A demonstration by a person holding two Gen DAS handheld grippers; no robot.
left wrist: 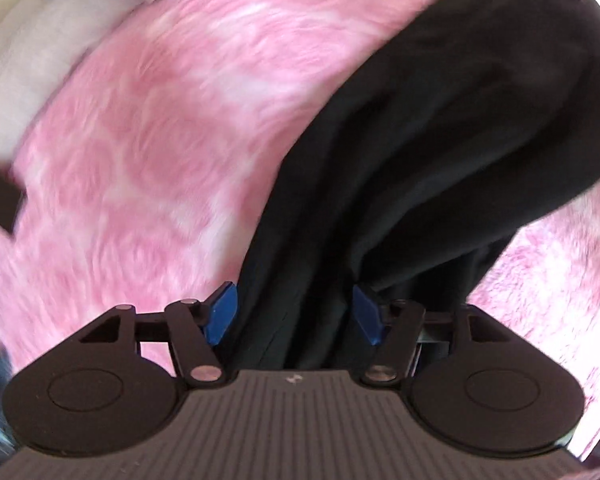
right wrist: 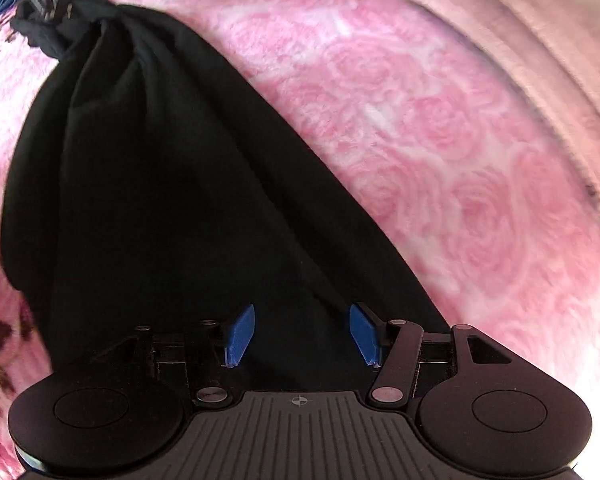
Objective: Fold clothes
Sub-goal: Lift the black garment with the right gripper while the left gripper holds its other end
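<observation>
Bunched between the left gripper's point(left wrist: 292, 314) blue fingers, the black soft-fabric garment point(left wrist: 440, 152) stretched ahead to the right gripper point(right wrist: 302, 334), whose half-spread pads also carried its cloth; whether either truly pinched was unclear. Below lay a pink rose-patterned fleece blanket point(right wrist: 440, 128). A loose pinch could let one end slip, collapsing the fold.

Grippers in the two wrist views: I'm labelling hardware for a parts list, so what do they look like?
Both look alike. The left gripper and right gripper each have two blue ridged fingers on black linkage bars with silver pivot pins. Behind sit two black round housings and a grey ribbed plate, which bears a small crosshair mark in the right view. No cables or sleeves show.
</observation>
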